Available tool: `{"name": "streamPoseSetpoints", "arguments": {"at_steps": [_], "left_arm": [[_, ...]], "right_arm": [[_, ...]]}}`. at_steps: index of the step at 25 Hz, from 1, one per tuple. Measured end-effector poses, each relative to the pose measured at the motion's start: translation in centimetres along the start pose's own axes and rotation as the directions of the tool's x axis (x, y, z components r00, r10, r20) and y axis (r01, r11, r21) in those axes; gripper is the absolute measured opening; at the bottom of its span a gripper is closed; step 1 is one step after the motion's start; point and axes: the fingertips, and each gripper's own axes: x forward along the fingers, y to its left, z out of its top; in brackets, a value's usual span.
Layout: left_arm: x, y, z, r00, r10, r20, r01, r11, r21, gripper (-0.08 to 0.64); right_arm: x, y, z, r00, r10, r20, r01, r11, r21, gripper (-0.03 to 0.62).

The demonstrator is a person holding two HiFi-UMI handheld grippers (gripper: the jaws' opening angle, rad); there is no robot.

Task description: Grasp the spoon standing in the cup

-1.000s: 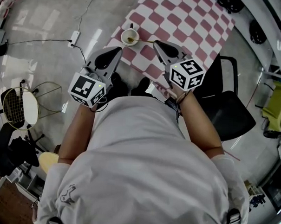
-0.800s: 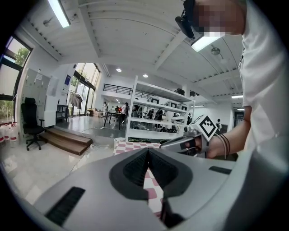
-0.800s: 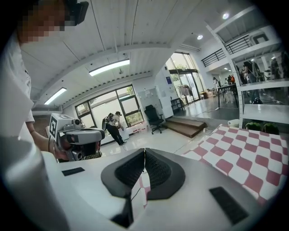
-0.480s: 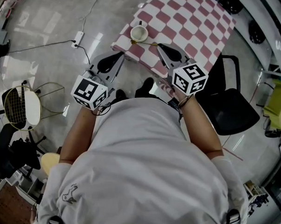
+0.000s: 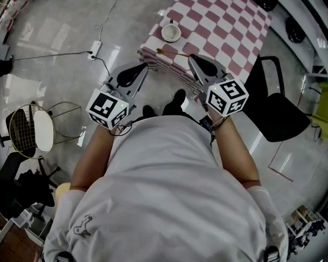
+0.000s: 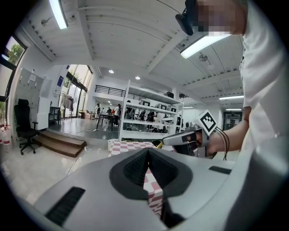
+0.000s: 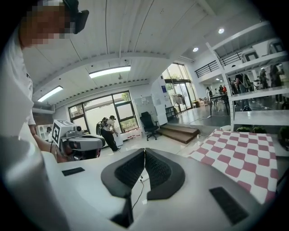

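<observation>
A white cup (image 5: pixel 171 32) stands near the corner of the red-and-white checked table (image 5: pixel 223 27). The gold spoon (image 5: pixel 170 52) is out of the cup and hangs level over the table's near edge, its handle end at the tip of my right gripper (image 5: pixel 191 57), which is shut on it. The spoon shows as a yellow sliver (image 6: pixel 158 144) beside the right gripper (image 6: pixel 180 140) in the left gripper view. It is hidden in the right gripper view, where the jaws (image 7: pixel 144 153) are pressed together. My left gripper (image 5: pixel 140 68) is shut and empty, left of the table over the floor.
A black chair (image 5: pixel 278 114) stands right of the table. A power strip (image 5: pixel 93 47) with cable lies on the floor at left, near a wire-frame stool (image 5: pixel 36 125). White shelving (image 6: pixel 149 119) rises beyond the table. A person (image 7: pixel 108 128) stands far off by the windows.
The spoon has come out of the cup in my right gripper. Both grippers and the view have drawn back from the table, so the cup now lies farther off.
</observation>
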Motion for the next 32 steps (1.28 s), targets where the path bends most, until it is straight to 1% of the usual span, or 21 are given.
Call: {"name": "streamPoseSetpoints", "arguments": {"at_steps": [8, 12, 15, 19, 22, 25, 28, 32], "left_arm": [[-4.1, -1.8, -0.7, 0.999, -0.049, -0.01, 0.049, 0.998, 0.025, 0.014], [-5.3, -2.3, -1.6, 0.999, -0.046, -0.012, 0.046, 0.999, 0.023, 0.014], [-5.5, -2.9, -1.7, 0.999, -0.04, -0.008, 0.04, 0.999, 0.02, 0.014], [-5.4, -3.7, -1.5, 1.0, 0.003, 0.003, -0.003, 1.0, 0.004, 0.014], [-4.9, -4.8, -1.0, 0.999, 0.037, 0.014, -0.037, 0.999, -0.011, 0.014], [-4.0, -6.6, -0.7, 0.998, 0.056, 0.02, -0.056, 0.998, -0.014, 0.014], [-3.2, -8.7, -0.3, 0.996, 0.081, 0.044, -0.08, 0.997, -0.022, 0.014], [-2.5, -11.8, -0.6, 0.994, 0.098, 0.057, -0.097, 0.995, -0.026, 0.014]], "right_arm": [[-2.5, 4.3, -1.2, 0.999, -0.039, 0.026, 0.04, 0.999, -0.013, 0.034], [-3.4, 5.6, -2.7, 0.999, -0.038, 0.028, 0.039, 0.999, -0.007, 0.034], [-4.2, 5.8, -2.7, 0.999, -0.031, 0.033, 0.032, 0.999, -0.009, 0.034], [-5.6, 5.4, -2.5, 0.999, -0.006, 0.035, 0.006, 1.0, -0.02, 0.034], [-7.2, 4.6, -3.0, 1.0, 0.011, 0.017, -0.01, 1.0, -0.02, 0.034], [-9.0, 4.0, -3.3, 1.0, 0.03, 0.006, -0.03, 0.999, -0.027, 0.034], [-11.0, 3.6, -3.9, 0.998, 0.055, 0.0, -0.055, 0.998, -0.033, 0.034], [-13.7, 3.5, -4.9, 0.997, 0.082, -0.006, -0.082, 0.996, -0.044, 0.034]]}}
